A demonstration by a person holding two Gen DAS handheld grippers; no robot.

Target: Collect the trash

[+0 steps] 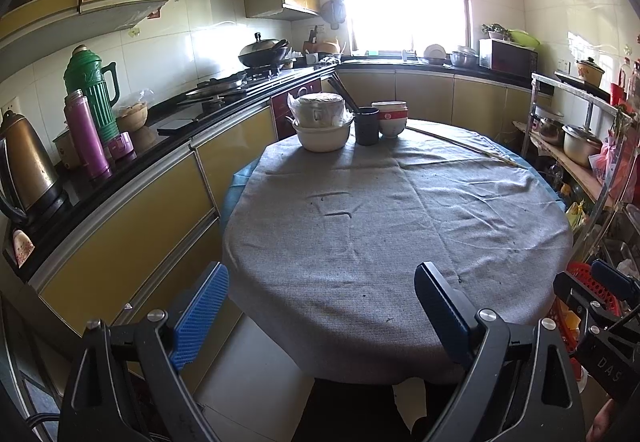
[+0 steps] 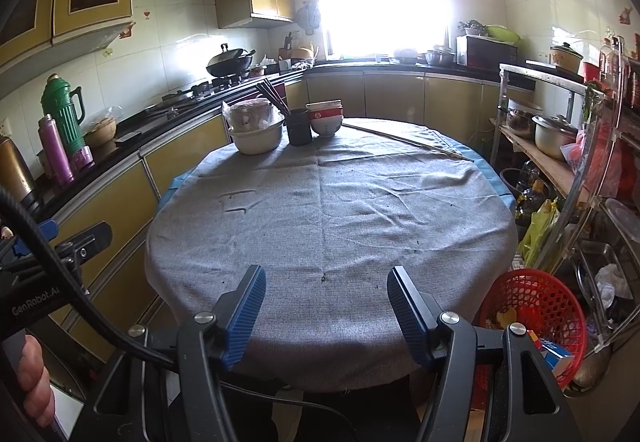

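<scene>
A round table under a grey cloth [image 1: 380, 226] fills both views, also in the right wrist view [image 2: 332, 210]. A red mesh basket [image 2: 532, 302] holding colourful wrappers and a small box stands on the floor at the table's right; its rim shows in the left wrist view [image 1: 588, 286]. My left gripper [image 1: 320, 302] is open and empty over the table's near edge. My right gripper [image 2: 326, 302] is open and empty, also at the near edge. Small dark crumbs [image 2: 323, 277] dot the cloth.
At the table's far side stand stacked bowls with a bagged dish [image 1: 322, 122], a dark chopstick cup [image 1: 366, 124] and red-and-white bowls [image 1: 392, 118]. A long thin stick [image 2: 408, 142] lies far right. Counter with flasks [image 1: 90, 98] left; metal shelf rack [image 2: 560, 146] right.
</scene>
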